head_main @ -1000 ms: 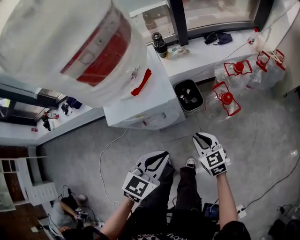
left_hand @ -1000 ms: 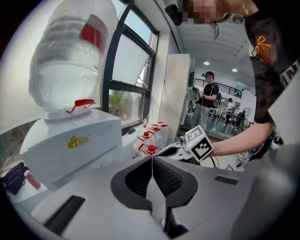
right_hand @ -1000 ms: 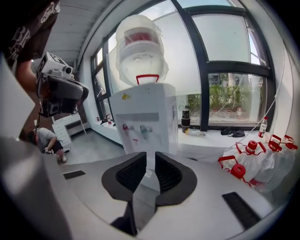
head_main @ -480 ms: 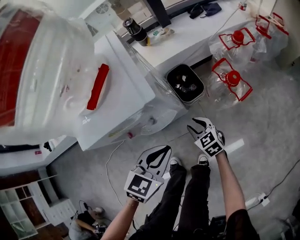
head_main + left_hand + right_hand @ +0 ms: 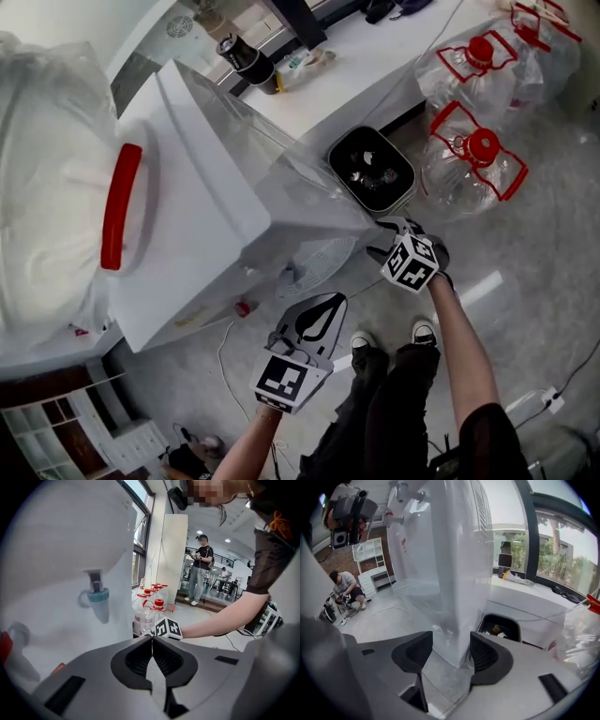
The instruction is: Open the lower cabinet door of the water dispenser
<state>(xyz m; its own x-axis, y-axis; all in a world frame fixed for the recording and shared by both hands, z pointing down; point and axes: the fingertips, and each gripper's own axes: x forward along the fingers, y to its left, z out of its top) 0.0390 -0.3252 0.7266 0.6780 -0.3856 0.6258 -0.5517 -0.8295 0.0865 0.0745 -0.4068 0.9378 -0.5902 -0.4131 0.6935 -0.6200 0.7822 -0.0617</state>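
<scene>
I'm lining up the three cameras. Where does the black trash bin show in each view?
Head view: upper middle, the trash bin on the floor just right of the water dispenser.
Left gripper view: I cannot make it out.
Right gripper view: lower middle, right of the dispenser's near corner.
Shared landmark: the water dispenser, which fills the left of the left gripper view and the middle of the right gripper view.

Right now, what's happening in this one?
A person facing a white water dispenser holds a gripper in each hand. The right gripper is low beside the dispenser's bottom corner, its jaws opening with nothing between them. The left gripper hangs back, shut and empty. Neither has hold of the dispenser yet.
</scene>
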